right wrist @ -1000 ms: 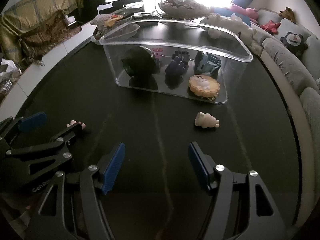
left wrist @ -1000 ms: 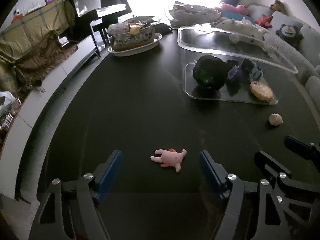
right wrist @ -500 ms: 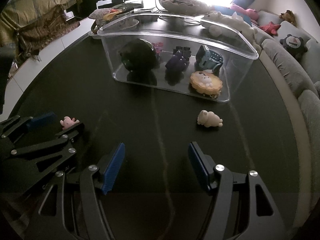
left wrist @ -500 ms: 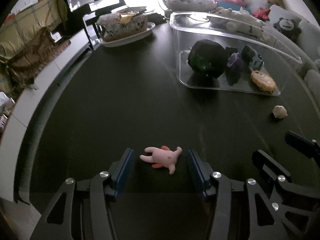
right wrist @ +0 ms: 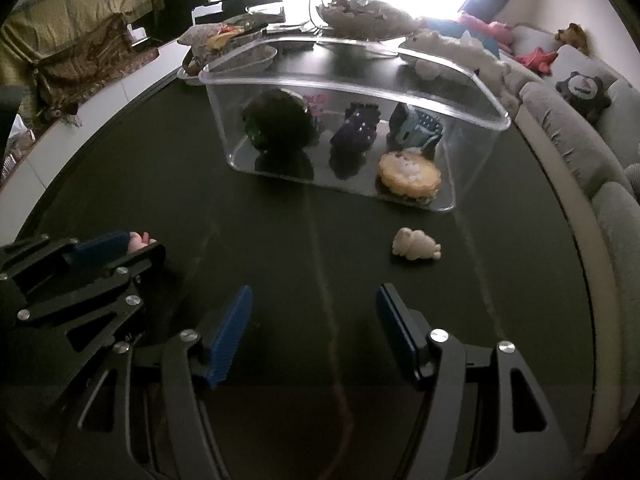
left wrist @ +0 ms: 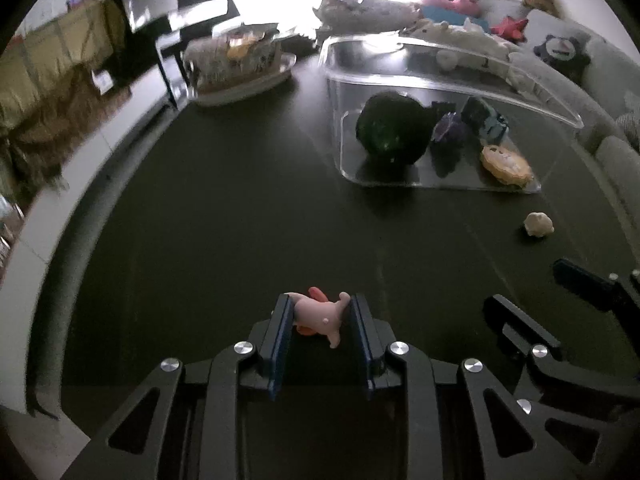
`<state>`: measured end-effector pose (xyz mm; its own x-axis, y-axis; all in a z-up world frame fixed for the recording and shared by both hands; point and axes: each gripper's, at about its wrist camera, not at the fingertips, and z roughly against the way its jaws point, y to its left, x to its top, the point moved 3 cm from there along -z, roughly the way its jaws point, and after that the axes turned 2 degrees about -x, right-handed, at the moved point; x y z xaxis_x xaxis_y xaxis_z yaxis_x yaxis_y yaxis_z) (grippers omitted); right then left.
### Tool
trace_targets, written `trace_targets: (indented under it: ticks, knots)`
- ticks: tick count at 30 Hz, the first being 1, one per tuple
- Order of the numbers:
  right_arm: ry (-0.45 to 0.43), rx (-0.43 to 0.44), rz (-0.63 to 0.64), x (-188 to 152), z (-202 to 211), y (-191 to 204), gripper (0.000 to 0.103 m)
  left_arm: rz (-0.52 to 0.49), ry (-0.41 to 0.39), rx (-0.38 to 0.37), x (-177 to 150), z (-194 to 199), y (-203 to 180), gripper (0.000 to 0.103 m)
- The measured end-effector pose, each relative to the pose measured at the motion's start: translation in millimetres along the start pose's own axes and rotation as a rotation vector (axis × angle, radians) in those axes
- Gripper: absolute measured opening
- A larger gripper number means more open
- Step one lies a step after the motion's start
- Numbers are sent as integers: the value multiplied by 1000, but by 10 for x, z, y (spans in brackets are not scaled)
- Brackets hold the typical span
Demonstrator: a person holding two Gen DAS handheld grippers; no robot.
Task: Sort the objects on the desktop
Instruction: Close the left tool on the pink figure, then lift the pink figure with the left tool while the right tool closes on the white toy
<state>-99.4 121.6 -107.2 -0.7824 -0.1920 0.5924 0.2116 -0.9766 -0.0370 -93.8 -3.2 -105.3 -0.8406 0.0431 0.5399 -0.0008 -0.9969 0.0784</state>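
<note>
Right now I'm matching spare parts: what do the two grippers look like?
Both look alike. The left gripper and right gripper have black angular linkage frames with triangular cut-outs, round silver bolt heads at the joints, and flat blue ribbed pads lining the fingers. No cables, sleeves or legible markings show.

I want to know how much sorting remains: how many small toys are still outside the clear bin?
2. The pink toy is pinched in the left claw; the white toy lies on the table before the clear bin. Others may be hidden.

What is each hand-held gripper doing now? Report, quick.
Left hand-held gripper: shut on the pink toy.
Right hand-held gripper: open, holding nothing.
</note>
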Motion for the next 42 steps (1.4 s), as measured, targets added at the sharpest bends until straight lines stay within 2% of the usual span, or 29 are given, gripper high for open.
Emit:
trace_targets:
  ticks: [15, 24, 29, 34, 37, 42]
  knots:
    - [-35, 6, -64, 42, 162, -220, 63, -11, -15, -22, 113, 146, -126, 27]
    - [-39, -3, -104, 62, 166, -379, 63, -59, -27, -33, 152, 206, -322, 27]
    - [-33, 30, -152, 35, 129, -498, 63, -36, -26, -90, 187, 210, -374, 27]
    - [-46, 37, -163, 62, 105, -609, 63, -26, -32, -102, 238, 183, -466, 27]
    - [-46, 18, -158, 138, 50, -663, 62, -38, -34, -95, 310, 135, -536, 27]
    - [-30, 37, -170, 231, -65, -744, 55, -57, -21, -90, 408, 42, -628, 27]
